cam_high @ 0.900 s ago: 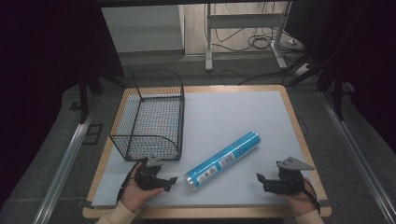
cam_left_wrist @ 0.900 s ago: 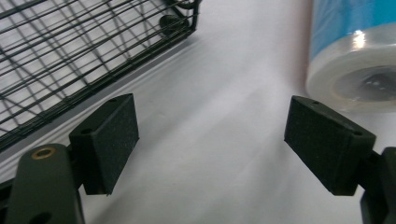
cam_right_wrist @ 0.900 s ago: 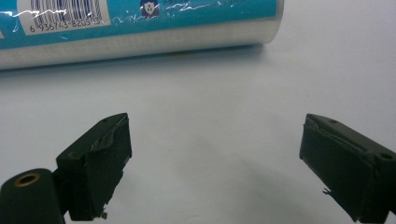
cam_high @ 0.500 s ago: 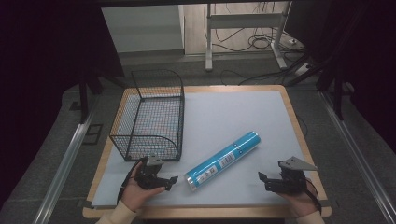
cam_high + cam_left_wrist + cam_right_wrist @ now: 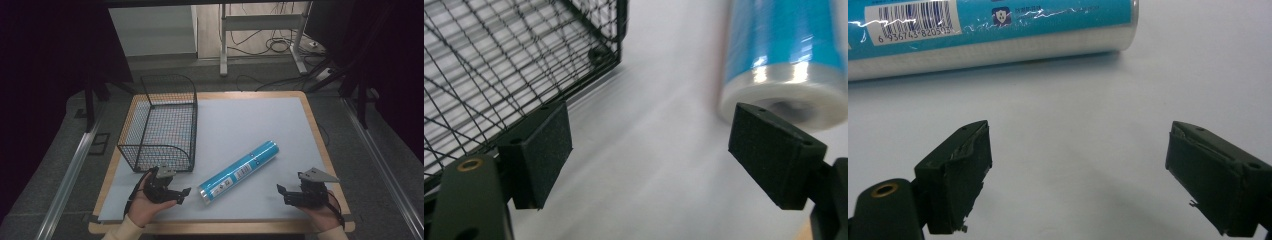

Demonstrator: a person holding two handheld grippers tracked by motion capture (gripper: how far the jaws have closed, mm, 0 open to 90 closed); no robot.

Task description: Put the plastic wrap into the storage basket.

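you get an evenly lit table (image 5: 260,120) in the high view, bright and pale against a surround that drops to near black at nine and three o'clock. the floor toward twelve o'clock is dim but readable. shadows on the mat are soft and short. the picture is a little grainy, with fine detail smeared. in the left gripper view the blue tube (image 5: 784,55) at one o'clock is blurred, with white glare along its wrap; the wire basket (image 5: 499,65) at ten o'clock is soft. in the right gripper view the tube's film glints near twelve o'clock, and its soft shadow lies below it.
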